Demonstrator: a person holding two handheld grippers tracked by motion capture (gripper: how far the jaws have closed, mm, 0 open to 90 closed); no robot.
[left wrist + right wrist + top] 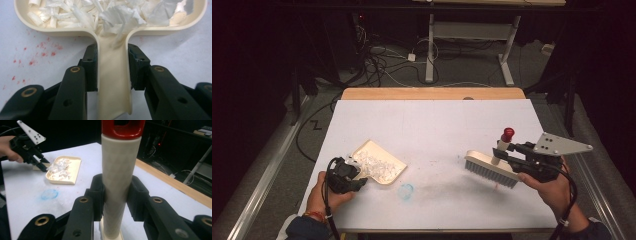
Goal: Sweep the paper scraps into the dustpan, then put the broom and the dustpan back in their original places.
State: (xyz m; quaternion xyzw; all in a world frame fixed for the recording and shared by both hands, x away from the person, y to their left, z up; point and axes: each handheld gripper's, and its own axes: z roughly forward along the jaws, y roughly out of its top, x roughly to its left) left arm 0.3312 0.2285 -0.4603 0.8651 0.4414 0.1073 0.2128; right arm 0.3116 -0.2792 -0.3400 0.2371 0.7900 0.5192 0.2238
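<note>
The cream dustpan [382, 162] lies flat on the left part of the white table surface [437, 125]; its tray holds a loose heap of white paper shreds [374, 164], piled mostly toward the handle end, with a few strips spilling onto the handle in the left gripper view [117, 35]. The left gripper [354, 176] is pinched on the dustpan handle [113, 82], one black pad pressed flat against each side wall. The right gripper [511, 159] is clamped on the pale handle of the brush [492, 170], which ends in a red cap [507, 134]; the pads bear on both sides of the handle [117, 182]. The brush sits at the right part of the table, well apart from the dustpan, bristles pointing down; whether they touch the surface cannot be determined. A small blue smudge [406, 191] marks the surface between the two tools, just beside the dustpan's near corner, and a faint grey smear runs from it toward the brush. Fine red specks [42, 50] dot the surface near the dustpan handle. A wooden edge [432, 93] borders the far side of the table. Beyond it, the dark room shows a grey floor, tangled cables [382, 60] and white desk legs [507, 55].
</note>
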